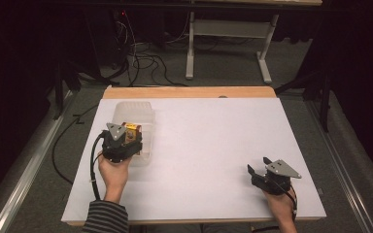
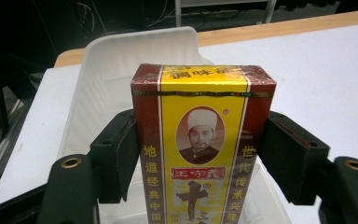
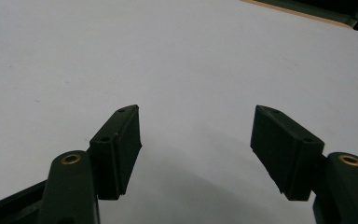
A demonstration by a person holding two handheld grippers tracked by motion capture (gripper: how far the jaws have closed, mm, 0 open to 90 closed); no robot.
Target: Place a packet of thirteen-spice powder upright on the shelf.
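1. Left gripper (image 2: 200,154): nearest item in the left gripper view; two black jaws rise from the bottom corners, pads pressed on either side of the box, clamped on it. In the high view it sits at centre left (image 1: 126,138), held by a hand (image 1: 114,172) with a striped sleeve (image 1: 104,216) at the lower left edge; a grey three-cornered plate tops it and a black cable loops to its left.
2. Box (image 2: 200,140): red and yellow carton with a printed oval portrait and Chinese characters, standing upright between the left jaws, centre of the left gripper view. In the high view (image 1: 133,129) a small yellow patch of it shows just beyond the left gripper, over the bin.
3. Bin (image 2: 116,74): translucent white plastic, rounded corners, behind and beneath the box; upper left of the table in the high view (image 1: 135,110).
4. Right gripper (image 3: 196,135): jaws wide apart, nothing between them, bare table below. In the high view it lies at lower right (image 1: 257,167), well apart from the bin, held by the other hand (image 1: 279,201).
5. Table (image 1: 213,145): white surface, wooden strip along the far edge.
6. Background: grey floor (image 1: 223,80), cables at upper left, white desk frame (image 1: 228,29) at upper centre of the high view.
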